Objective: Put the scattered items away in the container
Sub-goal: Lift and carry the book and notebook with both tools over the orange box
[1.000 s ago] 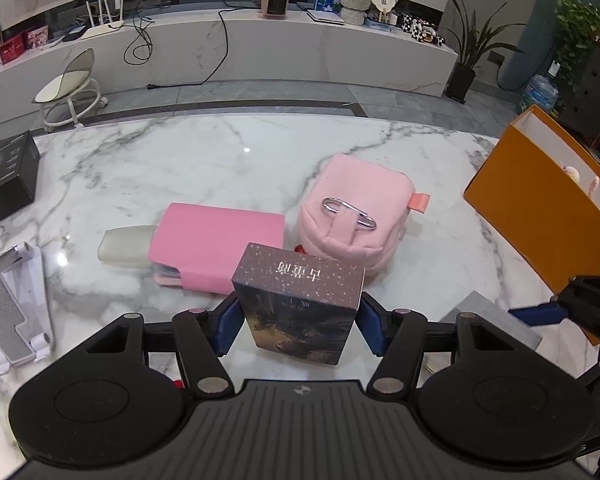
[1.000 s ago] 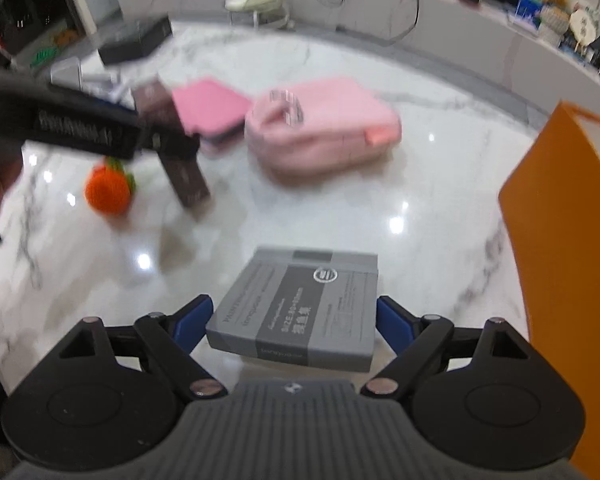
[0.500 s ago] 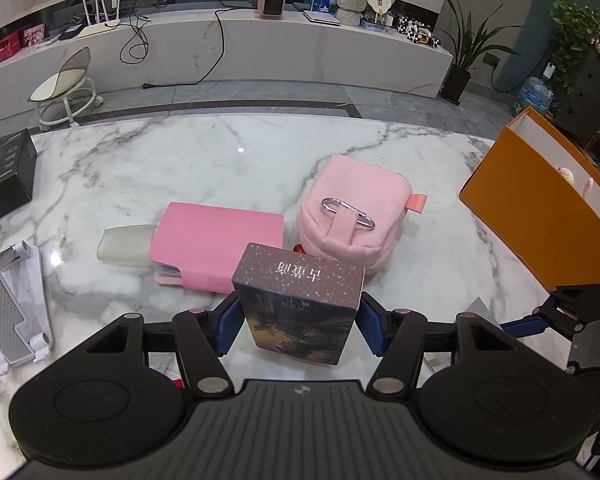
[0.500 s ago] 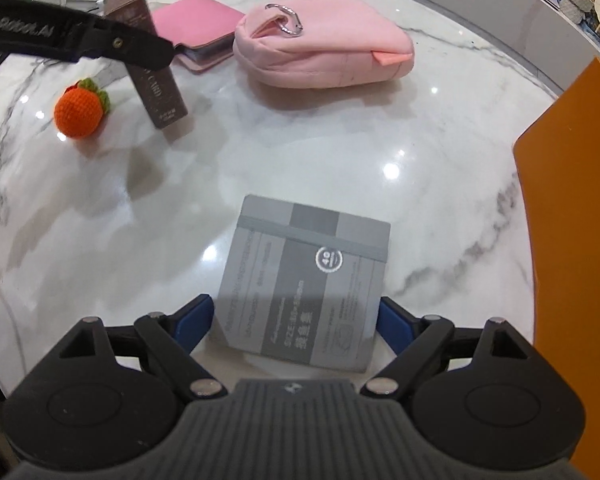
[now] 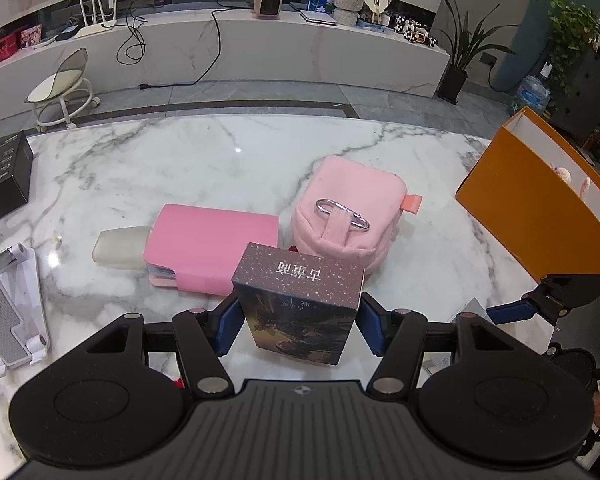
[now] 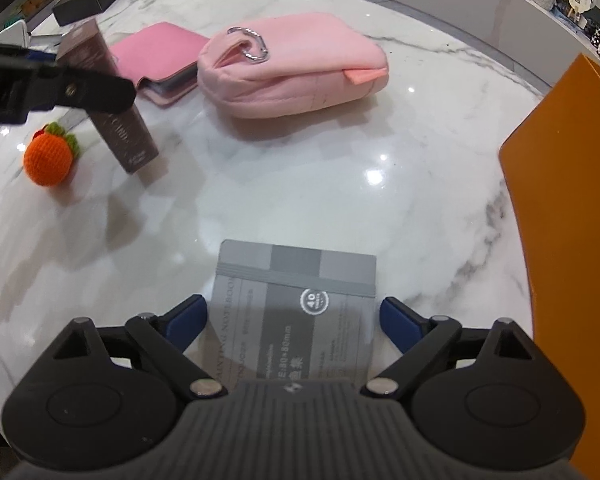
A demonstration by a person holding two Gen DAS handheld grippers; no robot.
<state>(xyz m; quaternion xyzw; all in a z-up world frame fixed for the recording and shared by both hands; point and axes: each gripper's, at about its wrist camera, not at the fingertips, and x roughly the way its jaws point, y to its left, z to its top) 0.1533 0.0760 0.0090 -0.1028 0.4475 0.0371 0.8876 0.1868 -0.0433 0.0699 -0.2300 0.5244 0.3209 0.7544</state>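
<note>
**Inspector:** Start nearest. The left gripper [image 5: 298, 318]?

**Assistant:** Its jaws are about half open, with both blue pads pressed on the sides of a dark box [image 5: 296, 304] with a speckled top. In the right wrist view the same box [image 6: 112, 100] stands tilted, its lower end at the marble table [image 6: 300, 184]; I cannot tell whether it touches.

**Inspector:** The right gripper [image 6: 292, 320]?

**Assistant:** Jaws wide, holding nothing. A grey notebook [image 6: 296, 316] lies flat on the table between them, with a narrow gap visible at each pad.

**Inspector:** Further out?

**Assistant:** An orange knitted toy [image 6: 48, 156] with green leaves lies just beside the dark box. Beyond the box lie a pink wallet [image 5: 212, 248], with a pale case [image 5: 118, 244] partly under its left edge, and a pink pouch [image 5: 348, 216] with a metal clip, just beside the wallet.

**Inspector:** The container?

**Assistant:** An orange box [image 5: 528, 200], open at the top, at the table's right edge, well apart from the pouch. Something pale shows inside; too small to identify.

**Inspector:** The far left?

**Assistant:** A white stand [image 5: 8, 320] at the left edge, and a black box [image 5: 4, 172] behind it.
</note>
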